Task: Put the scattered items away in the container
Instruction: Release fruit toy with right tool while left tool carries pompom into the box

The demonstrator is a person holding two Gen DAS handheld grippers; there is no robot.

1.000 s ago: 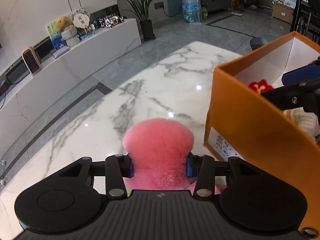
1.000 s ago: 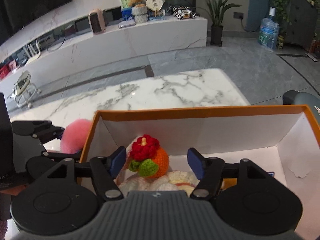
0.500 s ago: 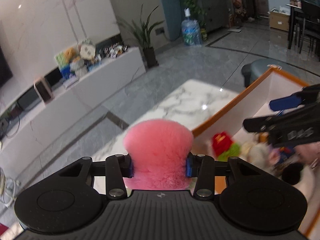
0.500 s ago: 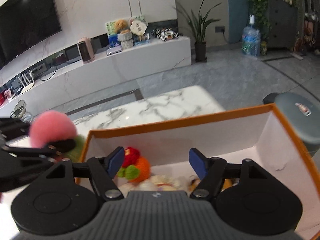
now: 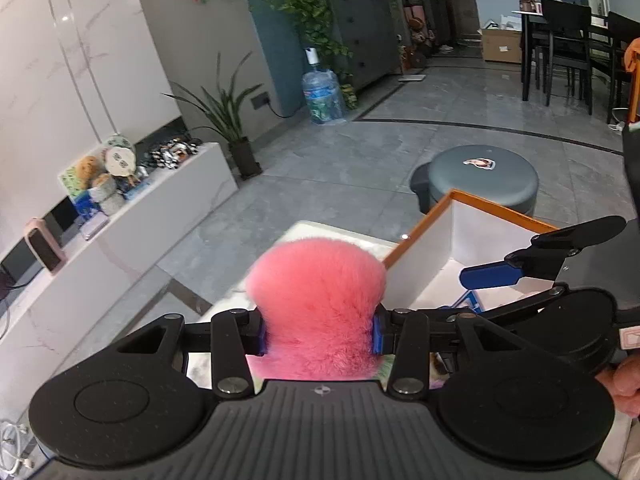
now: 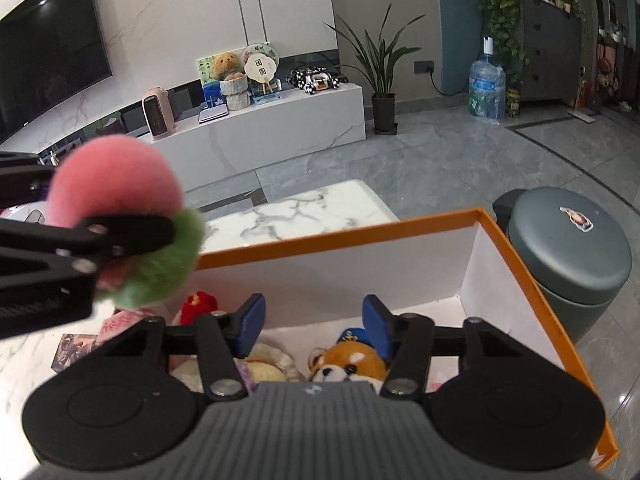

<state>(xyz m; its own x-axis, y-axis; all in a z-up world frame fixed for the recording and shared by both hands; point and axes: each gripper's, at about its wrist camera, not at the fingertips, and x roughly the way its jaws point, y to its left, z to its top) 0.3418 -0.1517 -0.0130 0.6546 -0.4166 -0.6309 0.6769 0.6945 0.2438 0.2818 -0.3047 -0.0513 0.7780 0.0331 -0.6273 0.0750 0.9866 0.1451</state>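
One orange box (image 6: 520, 248) sits on one marble tabletop (image 6: 304, 208). Two grippers show: left gripper (image 5: 318, 330), right gripper (image 6: 312, 320). One pink-and-green plush (image 6: 120, 216), one fox plush (image 6: 348, 364), one red knitted toy (image 6: 199, 304) and one small patterned card (image 6: 74, 350).

The left gripper (image 5: 318, 330) is raised off the table, both fingers pressed into the sides of a pink plush (image 5: 316, 300). The right gripper (image 6: 310, 316) hangs over the box (image 6: 532, 280), fingers spread apart with nothing between them.

White marble table (image 6: 304, 208) (grey-veined) carries the orange box (image 6: 532, 280) and a small packet (image 6: 74, 350).
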